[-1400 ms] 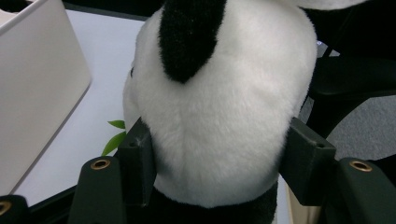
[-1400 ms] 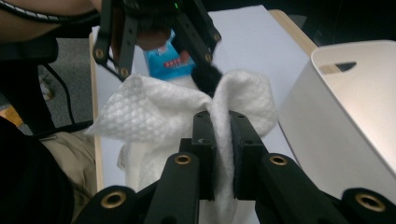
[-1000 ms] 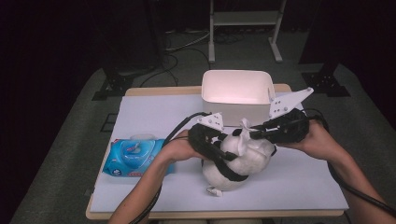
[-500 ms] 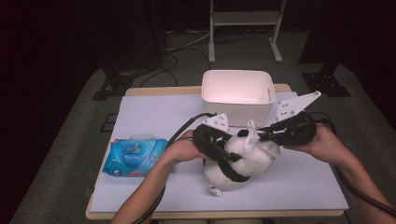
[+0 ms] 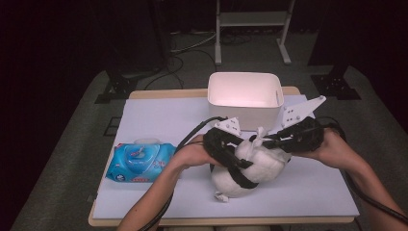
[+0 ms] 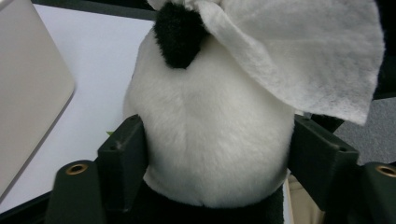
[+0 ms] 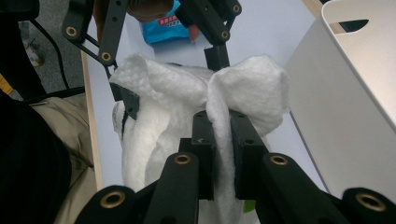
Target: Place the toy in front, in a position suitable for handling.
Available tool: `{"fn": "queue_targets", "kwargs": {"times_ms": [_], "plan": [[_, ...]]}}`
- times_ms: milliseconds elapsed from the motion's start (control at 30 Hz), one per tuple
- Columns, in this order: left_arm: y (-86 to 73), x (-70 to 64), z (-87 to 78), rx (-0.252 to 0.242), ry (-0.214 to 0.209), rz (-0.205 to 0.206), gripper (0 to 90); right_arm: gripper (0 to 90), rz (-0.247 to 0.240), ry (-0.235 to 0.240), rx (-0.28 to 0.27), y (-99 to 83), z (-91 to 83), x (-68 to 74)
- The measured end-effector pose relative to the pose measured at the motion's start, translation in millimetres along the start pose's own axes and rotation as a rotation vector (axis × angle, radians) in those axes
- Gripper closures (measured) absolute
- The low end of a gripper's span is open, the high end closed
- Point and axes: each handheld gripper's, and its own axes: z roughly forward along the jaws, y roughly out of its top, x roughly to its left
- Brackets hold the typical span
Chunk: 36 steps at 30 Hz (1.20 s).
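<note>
High view, plush toy [image 5: 250, 166]: a black-and-white plush toy is lying on the white table mat [image 5: 159, 120], in front of the white bin [image 5: 244, 96].
High view, left gripper [image 5: 226, 147]: it is pressing on the toy's left side.
High view, right gripper [image 5: 269, 141]: it is reaching in from the right, pinching a white wipe [image 5: 255, 139] on top of the toy.
High view, wipes pack [image 5: 139, 161]: a blue pack is lying at the mat's left, well apart from the toy.
Left gripper view, left gripper [image 6: 215, 154]: its jaws are standing wide, clasping the toy's white body [image 6: 210, 140] on both sides; the wipe [image 6: 299, 51] is draping over the top.
Right gripper view, right gripper [image 7: 223, 135]: its jaws are nearly closed, clamping a fold of the wipe [image 7: 243, 88]; the bin [image 7: 355, 93] is standing at the right.
</note>
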Motion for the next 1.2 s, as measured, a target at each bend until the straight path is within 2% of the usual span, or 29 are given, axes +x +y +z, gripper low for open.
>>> {"fn": "queue_targets", "kwargs": {"times_ms": [233, 733, 867, 1200], "plan": [[-5.7, -0.8, 0.8, 0.007, 0.003, 0.001, 17.5, 81.3, 0.013, -0.001, -0.005, -8.3, -1.9, -1.0], [-39.0, 3.6, -4.7, 0.032, 0.016, -0.03, 17.5, 81.2, 0.038, -0.007, -0.011, -20.8, -6.0, -3.1], [-47.9, 3.4, -3.1, 0.036, 0.008, -0.048, 17.5, 81.2, 0.051, -0.01, -0.009, -25.5, -7.7, -3.9], [-55.4, 5.1, 3.0, 0.036, -0.009, -0.064, 13.8, 81.2, 0.061, -0.014, 0.002, -33.2, -8.1, -4.5]]}}
